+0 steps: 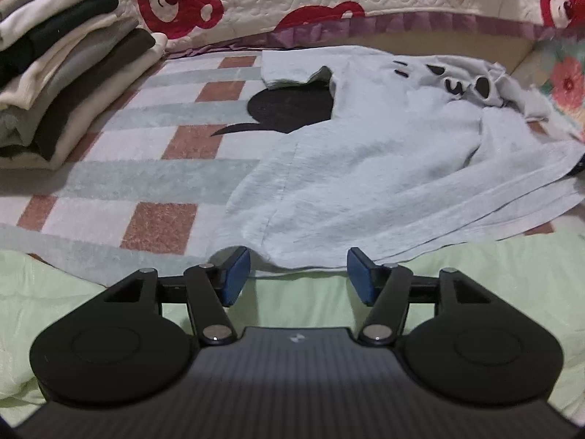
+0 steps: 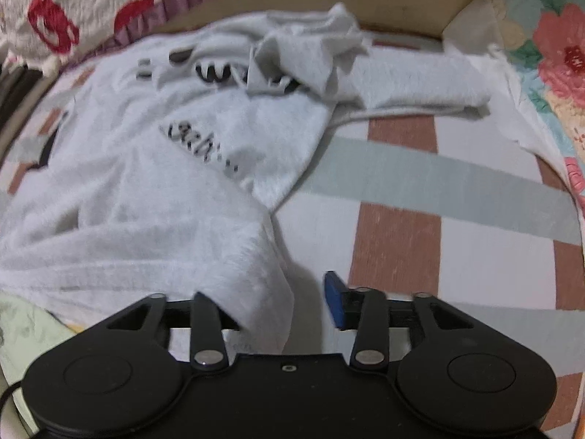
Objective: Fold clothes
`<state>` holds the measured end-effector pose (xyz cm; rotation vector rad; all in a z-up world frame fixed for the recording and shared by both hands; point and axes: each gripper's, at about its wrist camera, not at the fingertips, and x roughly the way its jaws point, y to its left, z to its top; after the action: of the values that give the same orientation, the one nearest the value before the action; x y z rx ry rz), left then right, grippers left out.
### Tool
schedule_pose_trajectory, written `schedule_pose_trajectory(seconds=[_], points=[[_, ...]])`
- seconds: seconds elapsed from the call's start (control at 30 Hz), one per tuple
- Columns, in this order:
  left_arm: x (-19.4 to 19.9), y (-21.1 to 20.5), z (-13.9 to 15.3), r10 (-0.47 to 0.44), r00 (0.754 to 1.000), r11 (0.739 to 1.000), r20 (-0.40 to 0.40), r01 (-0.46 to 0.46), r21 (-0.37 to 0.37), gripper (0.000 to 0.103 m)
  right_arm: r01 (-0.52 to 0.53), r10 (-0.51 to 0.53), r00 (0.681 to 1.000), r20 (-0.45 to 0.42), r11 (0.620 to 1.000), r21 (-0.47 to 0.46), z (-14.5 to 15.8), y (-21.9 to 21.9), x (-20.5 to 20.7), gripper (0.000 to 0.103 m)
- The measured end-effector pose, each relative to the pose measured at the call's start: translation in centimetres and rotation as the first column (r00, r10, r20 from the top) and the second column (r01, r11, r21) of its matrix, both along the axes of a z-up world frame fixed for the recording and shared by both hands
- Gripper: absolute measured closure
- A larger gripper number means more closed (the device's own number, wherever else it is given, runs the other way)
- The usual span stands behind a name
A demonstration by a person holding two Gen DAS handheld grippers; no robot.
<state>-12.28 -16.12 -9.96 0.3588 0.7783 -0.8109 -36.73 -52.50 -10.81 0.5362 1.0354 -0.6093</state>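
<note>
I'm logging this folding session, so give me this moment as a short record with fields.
garment: light grey fleecy sweatshirt with black print, lying crumpled, unfolded
surface: checked blanket in white, grey-green and brick red
finished pile: stack of folded clothes, far left of left wrist view
left gripper: open, at the garment's near edge
right gripper: open, cloth draped over its left finger
</note>
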Motion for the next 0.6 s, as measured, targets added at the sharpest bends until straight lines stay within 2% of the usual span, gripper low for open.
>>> schedule_pose_trajectory(seconds=[0.13, 0.17, 0.2, 0.23, 0.3, 0.37, 0.53, 0.6], points=[[0.0, 0.4, 0.3, 0.014, 0.999, 1.0, 0.041, -0.015, 0.022, 0.045, -0.023, 0.024, 0.998, -0.05, 0.999, 0.03, -0.7, 0.3, 0.4, 0.049], [0.0, 0.7, 0.5, 0.008, 0.999, 1.0, 0.045, -0.008, 0.018, 0.045, -0.028, 0.03, 0.998, -0.062, 0.999, 0.037, -0.8, 0.4, 0.6, 0.057], [0.0, 0.8, 0.5, -0.002, 0.999, 1.0, 0.049, 0.001, 0.019, 0.045, -0.023, 0.024, 0.999, -0.047, 0.999, 0.028, -0.6, 0.4, 0.4, 0.096], [0.0, 0.9, 0.5, -0.015, 0.998, 1.0, 0.058, 0.014, 0.027, 0.045, -0.019, 0.019, 0.999, -0.032, 1.0, 0.018, -0.4, 0.4, 0.3, 0.099], [-0.3, 0.6, 0.4, -0.042, 0.995, 0.997, 0.096, 0.036, 0.061, 0.045, -0.009, 0.009, 1.0, -0.003, 1.0, 0.0, 0.0, 0.4, 0.0, 0.101], [-1.1, 0.2, 0.2, -0.107, 0.978, 0.989, 0.181, 0.086, 0.118, 0.045, 0.001, 0.0, 1.0, 0.027, 1.0, -0.018, 0.4, 0.4, -0.2, 0.101], [-2.7, -0.7, 0.0, -0.263, 0.904, 0.943, 0.337, 0.167, 0.288, 0.046, 0.028, -0.022, 0.994, 0.103, 0.998, -0.062, 1.3, 0.5, -0.9, 0.101], [-2.3, -0.8, 0.0, -0.313, 0.892, 0.921, 0.324, 0.203, 0.331, 0.046, 0.04, -0.029, 0.991, 0.133, 0.996, -0.079, 1.7, 0.5, -1.2, 0.101]])
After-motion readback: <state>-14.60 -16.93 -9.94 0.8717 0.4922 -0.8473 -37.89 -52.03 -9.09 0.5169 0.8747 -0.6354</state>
